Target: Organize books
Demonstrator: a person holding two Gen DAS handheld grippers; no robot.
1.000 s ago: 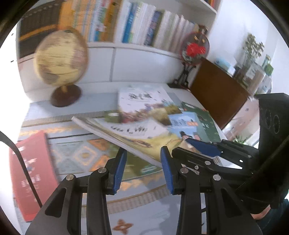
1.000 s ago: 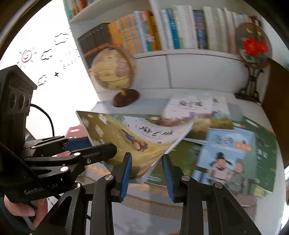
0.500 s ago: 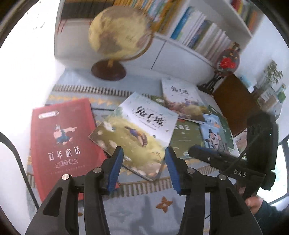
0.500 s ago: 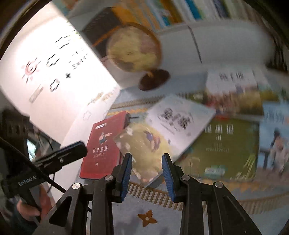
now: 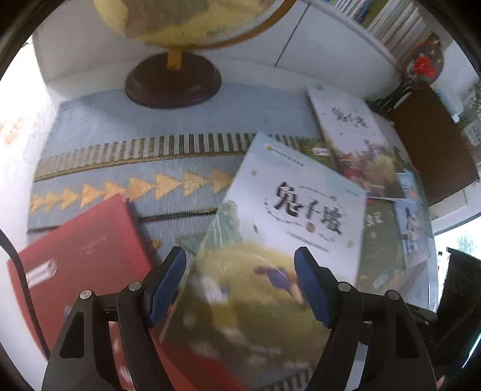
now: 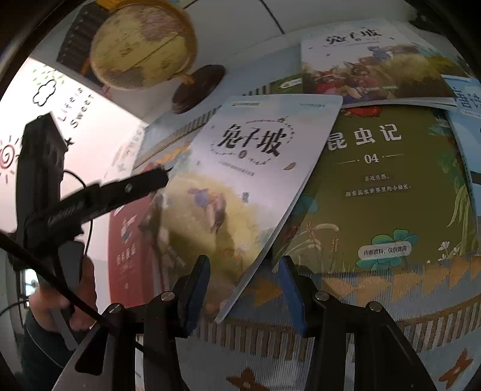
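**Both claws spread over the rabbit book, nothing pinched**

Left gripper [image 5: 240, 279] has just been opening, blue pads wide apart with the rabbit picture book [image 5: 288, 228] under the gap, not squeezed. Right gripper [image 6: 243, 288] has just been opening too, its jaws either side of that book's lower corner, no pad pressing on it. The book lies tilted, one edge over the red book [image 5: 81, 249], the other over the green insect book [image 6: 387, 186]. A second rabbit book [image 6: 366, 60] sits toward the far edge. All of it rests on a blue patterned rug [image 5: 168, 126]. The globe [image 6: 141, 45] stands at the far left corner by white cabinets, shelves of books [image 5: 390, 27] above.
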